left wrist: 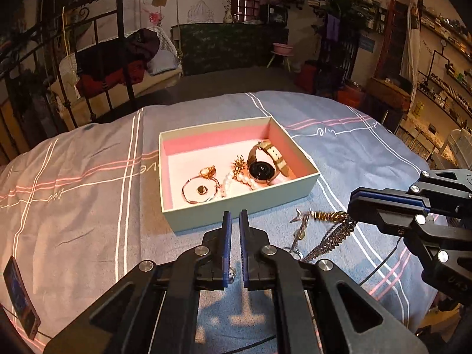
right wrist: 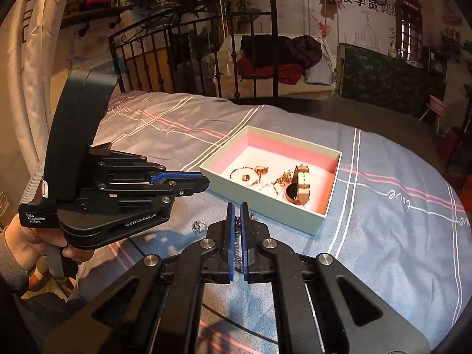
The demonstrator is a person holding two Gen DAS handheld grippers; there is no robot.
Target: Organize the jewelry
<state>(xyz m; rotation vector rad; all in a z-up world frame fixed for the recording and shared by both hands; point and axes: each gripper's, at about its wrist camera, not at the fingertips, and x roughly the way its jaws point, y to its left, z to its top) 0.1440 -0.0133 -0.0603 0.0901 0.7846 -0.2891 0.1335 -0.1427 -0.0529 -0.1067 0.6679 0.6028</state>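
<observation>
An open pale-green box (left wrist: 236, 203) with a pink lining sits on the bedspread; it also shows in the right wrist view (right wrist: 262, 206). Inside lie a watch (left wrist: 262, 171), a pearl string (left wrist: 242, 178), a gold bangle (left wrist: 200, 190) and small gold pieces. My right gripper (left wrist: 352, 206) is shut on a chain necklace (left wrist: 327, 230) that hangs from its fingers just right of the box; the chain shows between the jaws in the right wrist view (right wrist: 237, 242). My left gripper (left wrist: 235, 215) is nearly shut and empty, right before the box's near wall. A small ring (right wrist: 198, 225) lies on the cloth.
The bed is covered by a grey-blue striped spread (left wrist: 88, 206). A phone (left wrist: 20, 298) lies at its left edge. A black cable (left wrist: 380, 268) runs over the cloth. A metal bed frame (left wrist: 97, 59) and a floor gap lie beyond.
</observation>
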